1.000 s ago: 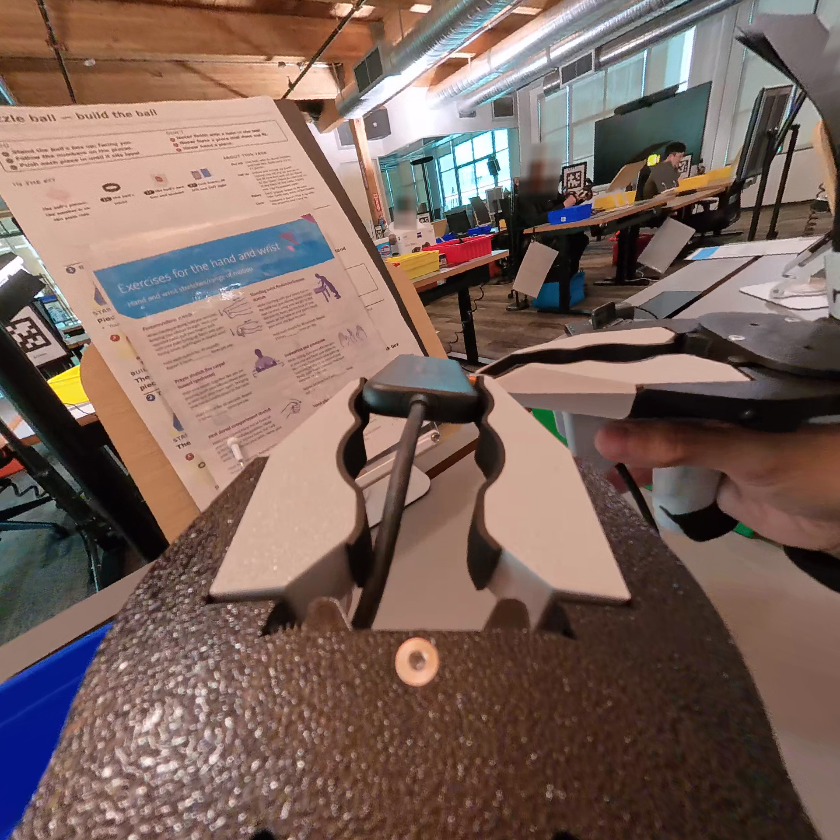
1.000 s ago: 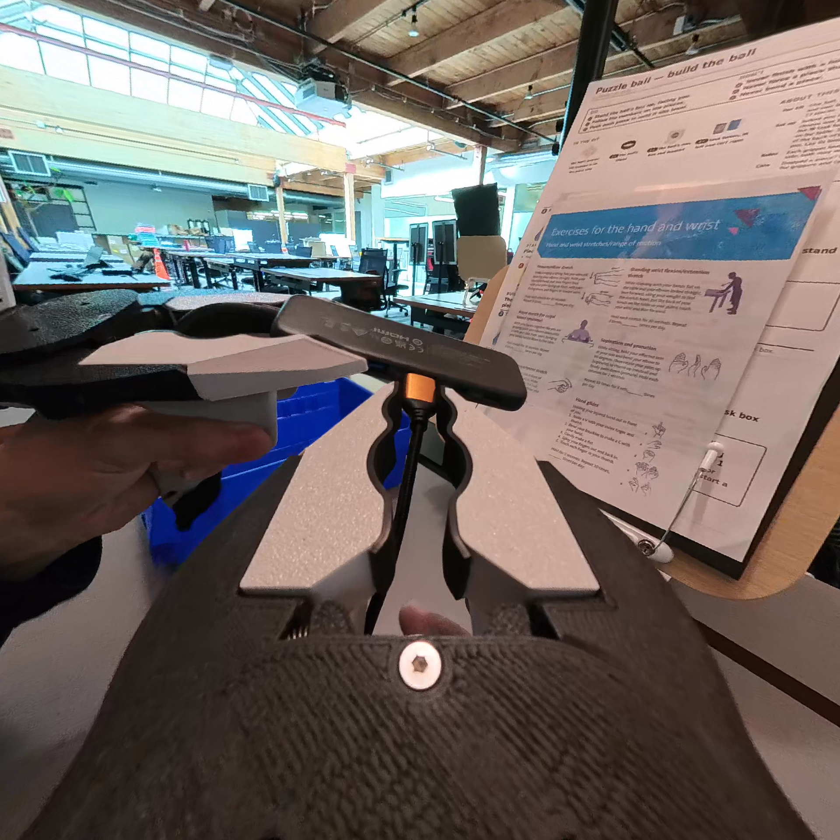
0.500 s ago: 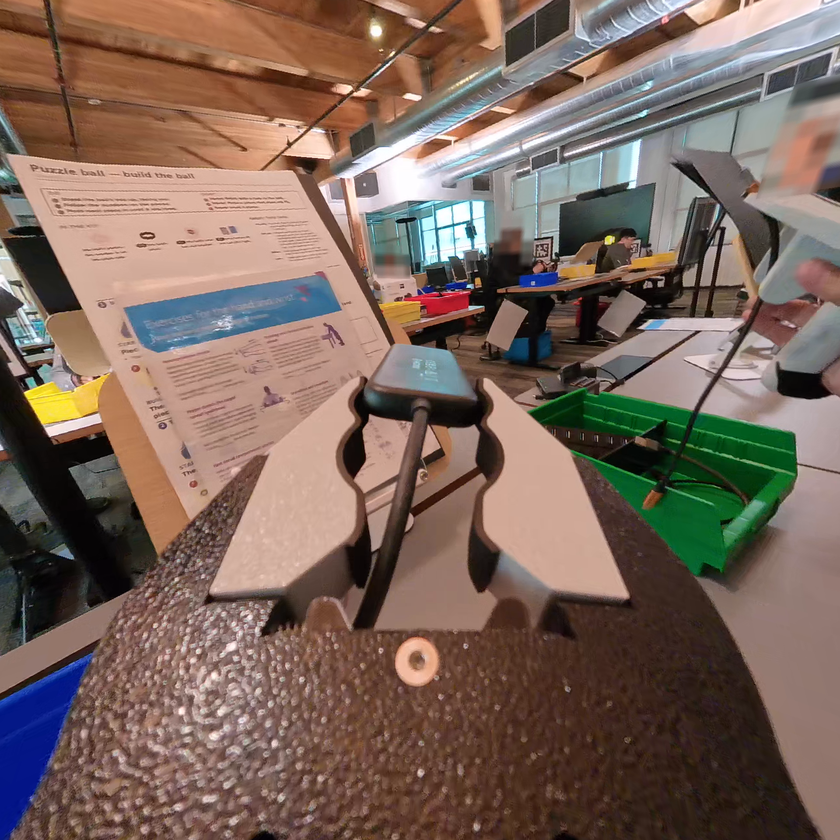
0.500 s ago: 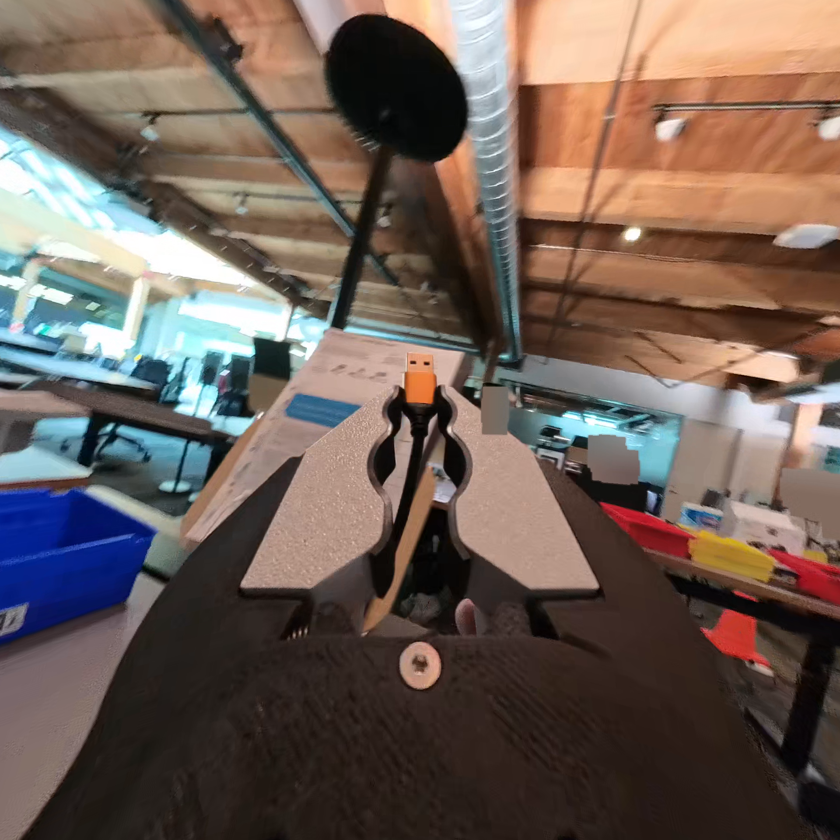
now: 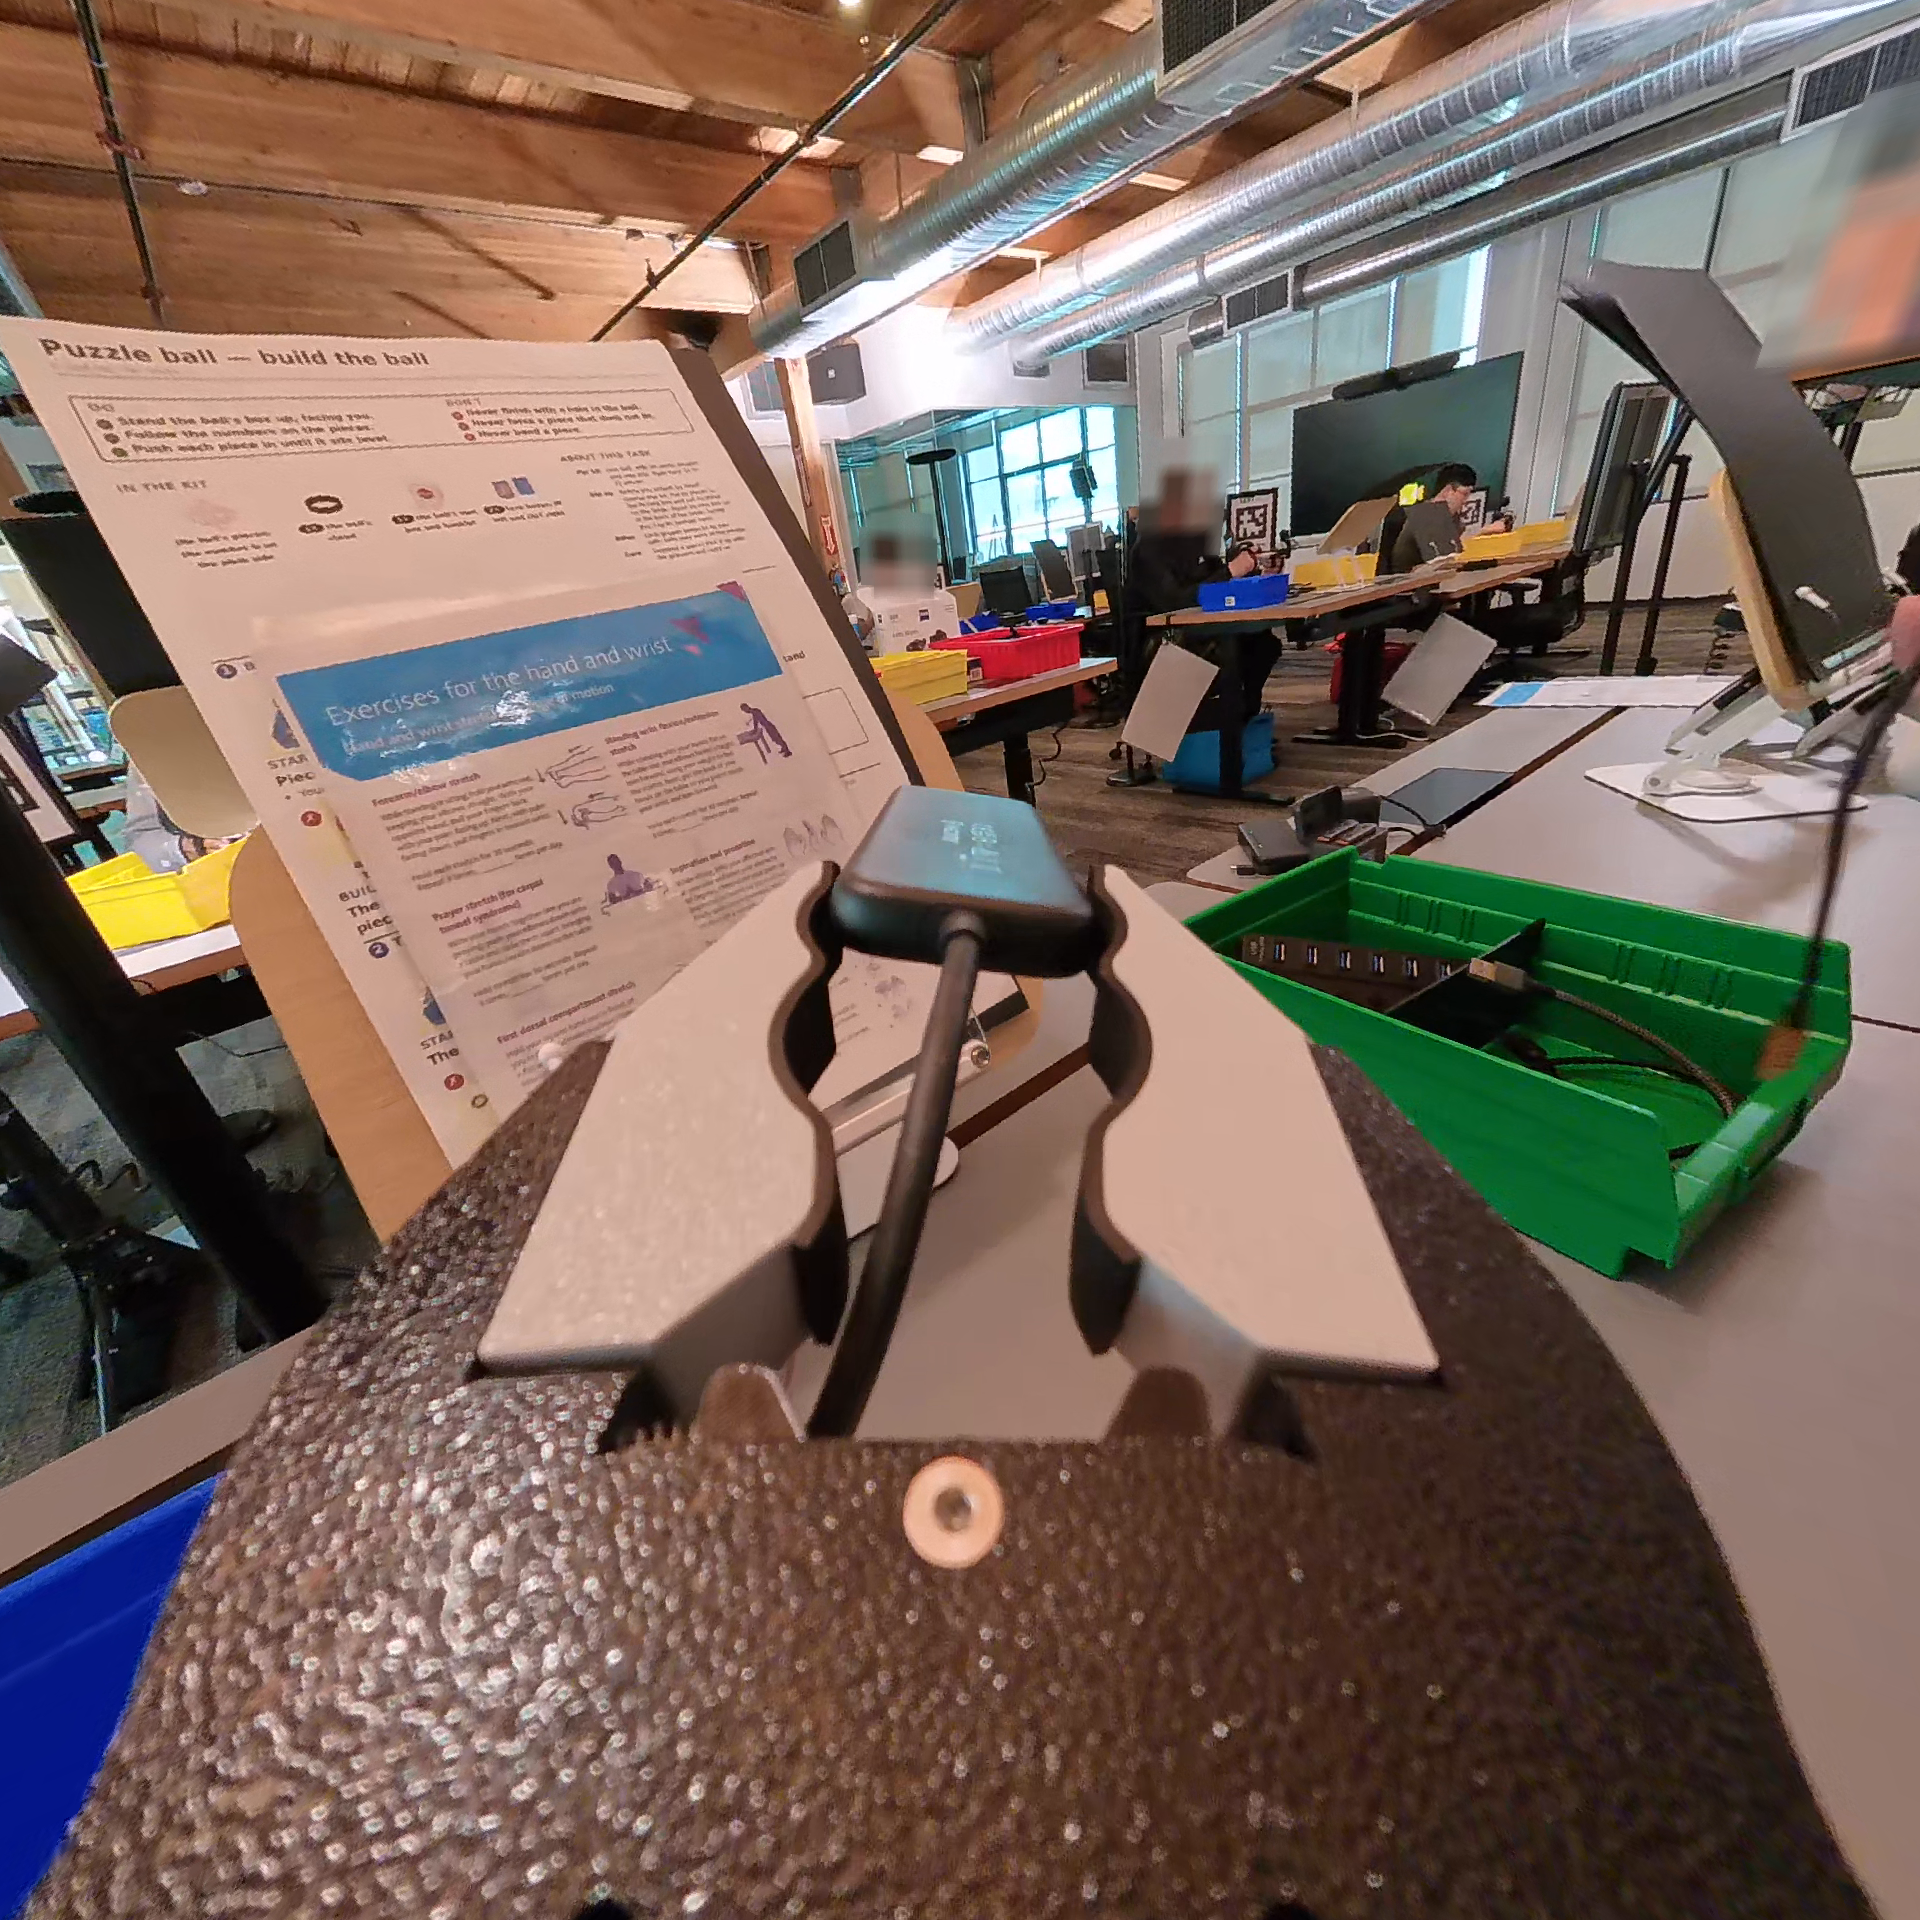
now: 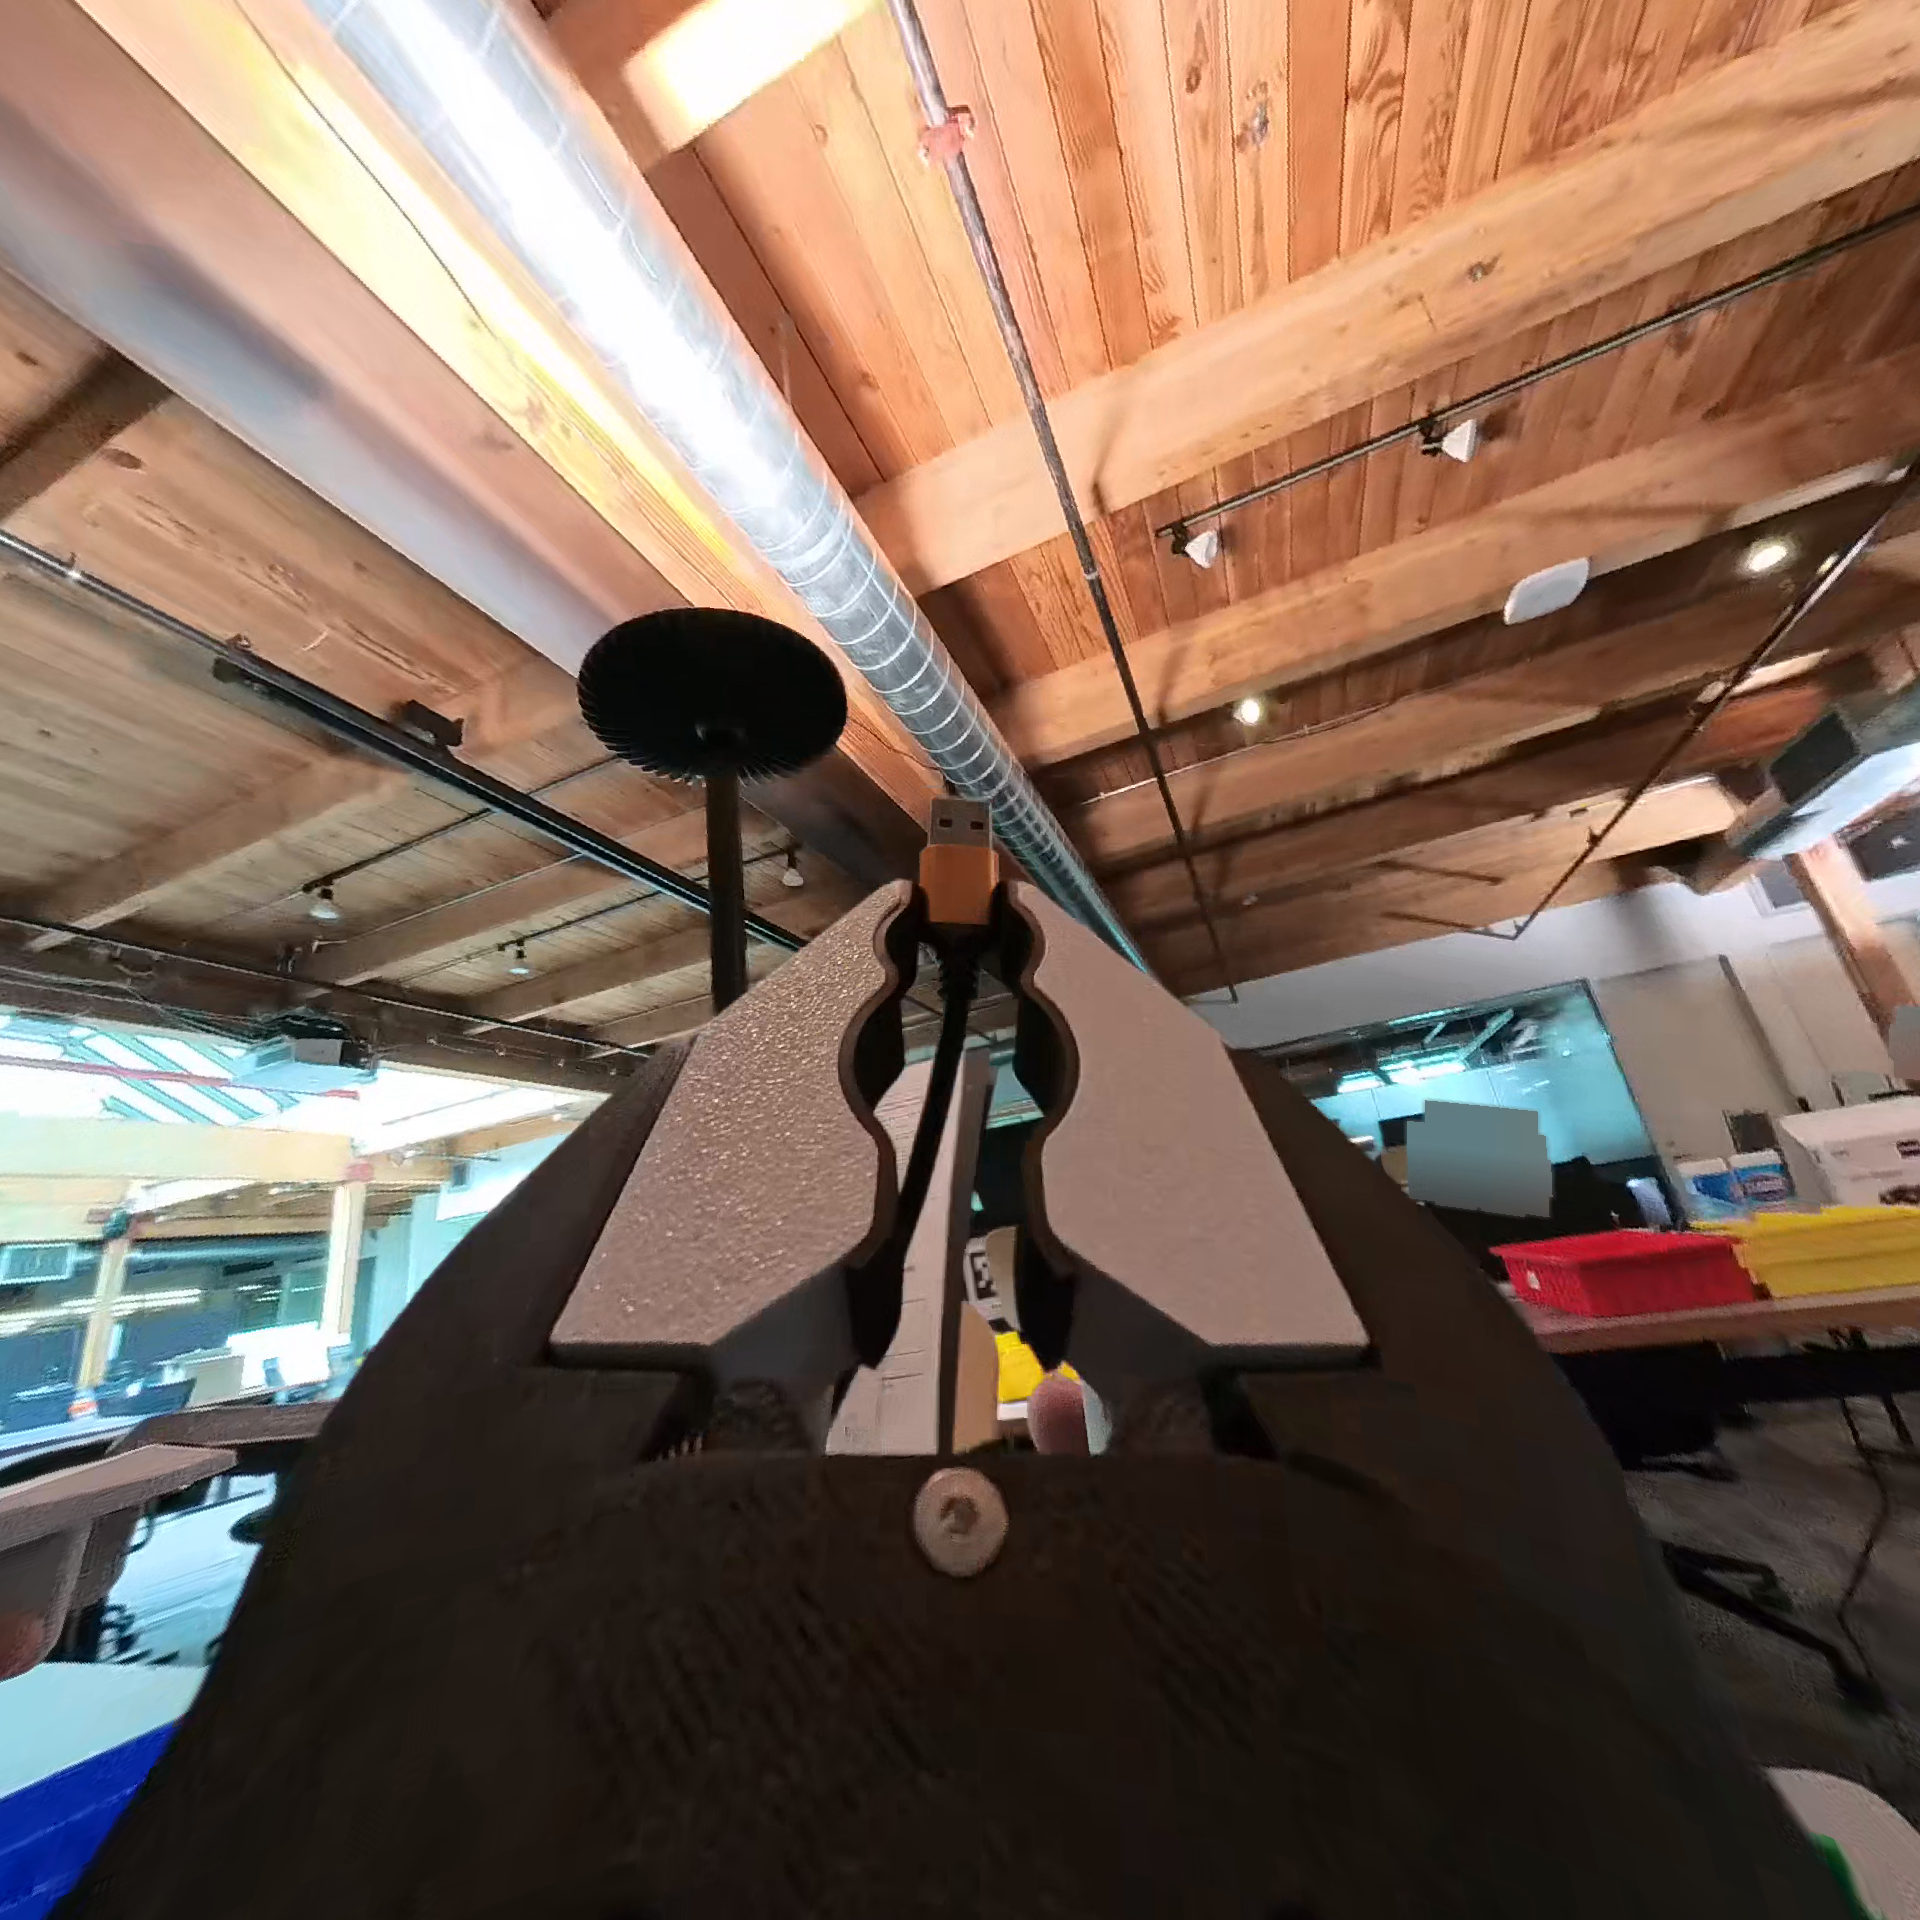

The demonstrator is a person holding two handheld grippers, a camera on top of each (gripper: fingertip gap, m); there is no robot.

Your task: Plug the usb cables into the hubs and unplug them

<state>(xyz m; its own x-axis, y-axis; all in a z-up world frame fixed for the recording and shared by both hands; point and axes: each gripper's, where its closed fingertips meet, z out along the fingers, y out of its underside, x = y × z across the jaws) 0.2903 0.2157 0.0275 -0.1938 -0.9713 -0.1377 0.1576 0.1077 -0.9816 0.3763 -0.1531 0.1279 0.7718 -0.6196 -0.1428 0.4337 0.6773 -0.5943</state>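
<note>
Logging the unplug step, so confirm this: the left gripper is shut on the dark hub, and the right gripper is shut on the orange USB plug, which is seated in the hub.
One detail is wrong. The right wrist view shows the orange USB plug free in the air, its metal tip bare and pointing at the ceiling, not seated in the dark hub. The rest holds: the right gripper is shut on the plug, and the left gripper is shut on the hub.

Left gripper roughly level, pointing forward, fingers closed in partway and clamped at the tips on a dark hub, whose lead runs back between them. Right gripper tilted steeply up toward the ceiling, fingers nearly together, tips pinching the orange usb plug; metal end free above tips. A fingertip shows behind the right gripper's fingers.
</note>
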